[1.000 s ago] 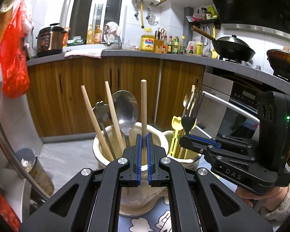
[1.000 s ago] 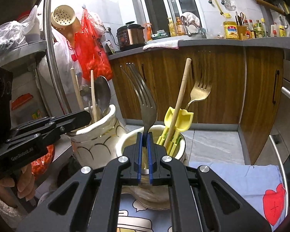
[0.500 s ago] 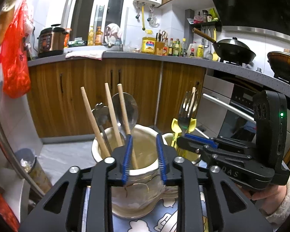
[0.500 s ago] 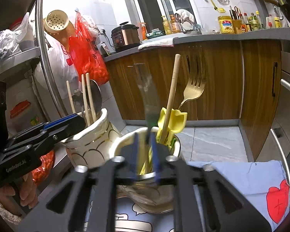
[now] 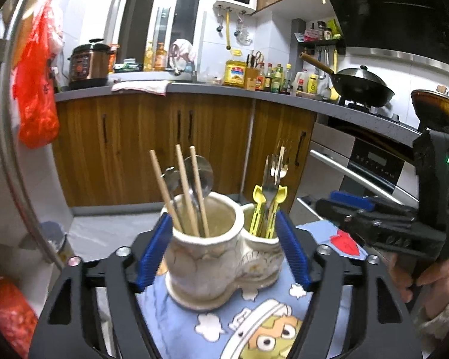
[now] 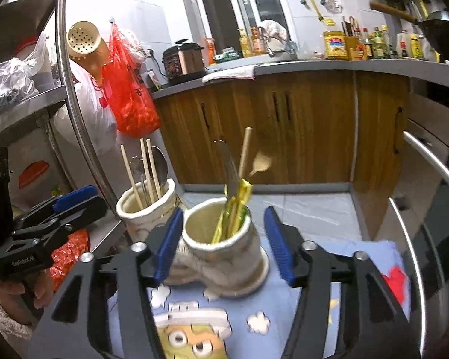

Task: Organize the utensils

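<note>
Kitchen cloth (image 5: pixel 176 326): both grippers, left (image 5: pixel 223 249) & right (image 6: pixel 223 246), jaws opening wide, holding nothing, near holder (image 5: pixel 206 257).

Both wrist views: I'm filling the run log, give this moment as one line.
left tongs: opening, empty | right tongs: opening, empty | chopsticks: in left cup | forks: in right cup

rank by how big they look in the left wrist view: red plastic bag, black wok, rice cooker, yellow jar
1. red plastic bag
2. black wok
3. rice cooker
4. yellow jar

The bag hangs nearer the camera, so its lead may be partly nearness.
</note>
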{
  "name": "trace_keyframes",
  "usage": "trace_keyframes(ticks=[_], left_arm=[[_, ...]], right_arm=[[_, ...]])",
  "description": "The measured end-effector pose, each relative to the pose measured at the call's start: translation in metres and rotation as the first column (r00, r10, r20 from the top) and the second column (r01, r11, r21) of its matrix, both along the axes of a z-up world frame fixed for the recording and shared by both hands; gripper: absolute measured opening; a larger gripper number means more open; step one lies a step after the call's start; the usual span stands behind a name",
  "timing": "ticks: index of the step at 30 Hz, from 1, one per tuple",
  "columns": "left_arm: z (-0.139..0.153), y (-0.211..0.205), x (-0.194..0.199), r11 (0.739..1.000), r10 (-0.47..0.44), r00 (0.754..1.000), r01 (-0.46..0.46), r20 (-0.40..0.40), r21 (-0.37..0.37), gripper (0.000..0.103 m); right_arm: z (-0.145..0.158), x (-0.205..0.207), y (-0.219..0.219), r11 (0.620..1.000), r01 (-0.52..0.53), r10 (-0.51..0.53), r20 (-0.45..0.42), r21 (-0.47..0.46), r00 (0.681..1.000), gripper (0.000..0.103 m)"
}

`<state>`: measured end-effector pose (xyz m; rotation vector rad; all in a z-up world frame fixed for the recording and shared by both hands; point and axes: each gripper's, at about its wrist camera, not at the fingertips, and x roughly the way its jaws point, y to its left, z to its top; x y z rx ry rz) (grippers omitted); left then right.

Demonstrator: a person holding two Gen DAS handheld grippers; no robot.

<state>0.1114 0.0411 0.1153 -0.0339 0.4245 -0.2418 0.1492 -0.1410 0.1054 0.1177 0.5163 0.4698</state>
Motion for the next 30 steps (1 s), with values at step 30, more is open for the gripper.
trace_keyframes(ticks=[30], left_arm=[[-0.061,-0.012,-0.055,0.973,0.199,0.98,-0.198,0.01,0.119,0.098]], right_arm=[[-0.037,-0.073,0.007,0.98,0.144,-0.121,0.165,-0.134,0.979,0.098]])
